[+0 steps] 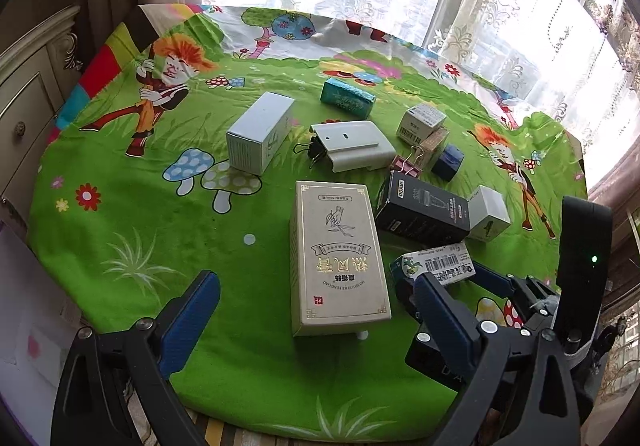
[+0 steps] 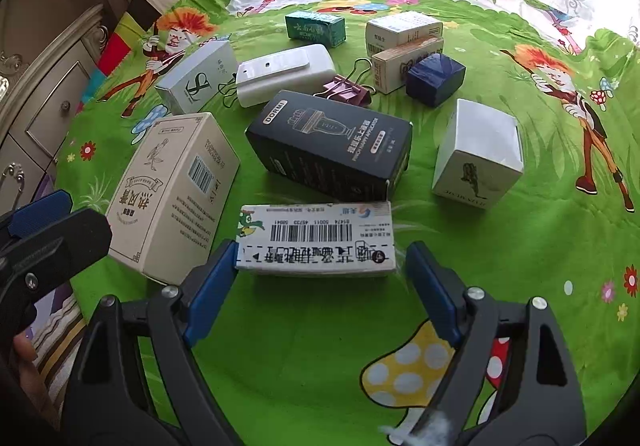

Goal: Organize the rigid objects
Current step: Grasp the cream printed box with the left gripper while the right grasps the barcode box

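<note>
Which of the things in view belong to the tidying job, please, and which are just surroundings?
For the job: barcode box between the right tool's open fingers, beige box, black box, white cube box, teal box, navy box, white device, binder clips.

Surroundings: green tablecloth, cabinet, curtains.

Just beyond my right tool's fingertips I read "DORMI" on the black box [image 2: 332, 143], along its left end, with "APPLICATOR" in small print on its top. Left of that tool, the beige box [image 2: 172, 197] carries large gold Chinese characters and a barcode. Directly between the fingers, the white carton [image 2: 316, 238] shows a barcode whose digits are too small to read.
</note>
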Demonstrator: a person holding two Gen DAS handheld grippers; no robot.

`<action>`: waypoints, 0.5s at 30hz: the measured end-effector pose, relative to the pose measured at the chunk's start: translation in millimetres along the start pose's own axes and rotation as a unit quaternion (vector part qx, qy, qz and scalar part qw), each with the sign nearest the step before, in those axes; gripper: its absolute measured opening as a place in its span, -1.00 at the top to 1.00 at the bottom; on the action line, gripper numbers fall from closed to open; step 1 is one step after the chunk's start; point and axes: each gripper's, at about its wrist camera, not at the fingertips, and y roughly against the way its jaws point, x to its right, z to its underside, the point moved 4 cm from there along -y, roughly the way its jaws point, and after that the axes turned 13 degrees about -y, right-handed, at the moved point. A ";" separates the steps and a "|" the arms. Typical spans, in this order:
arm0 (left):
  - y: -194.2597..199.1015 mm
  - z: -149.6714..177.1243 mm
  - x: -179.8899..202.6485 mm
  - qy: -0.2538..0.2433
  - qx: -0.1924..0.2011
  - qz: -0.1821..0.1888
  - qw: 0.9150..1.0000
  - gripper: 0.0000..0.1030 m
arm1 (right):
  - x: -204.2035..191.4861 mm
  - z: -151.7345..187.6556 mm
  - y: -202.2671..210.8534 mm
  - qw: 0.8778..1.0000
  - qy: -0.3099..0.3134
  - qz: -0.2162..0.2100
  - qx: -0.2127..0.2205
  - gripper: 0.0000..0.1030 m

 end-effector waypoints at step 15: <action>-37.0 1.0 6.9 -0.018 -0.053 -0.012 0.998 -0.05 | 2.3 1.1 1.9 1.000 0.004 0.009 0.016 -0.53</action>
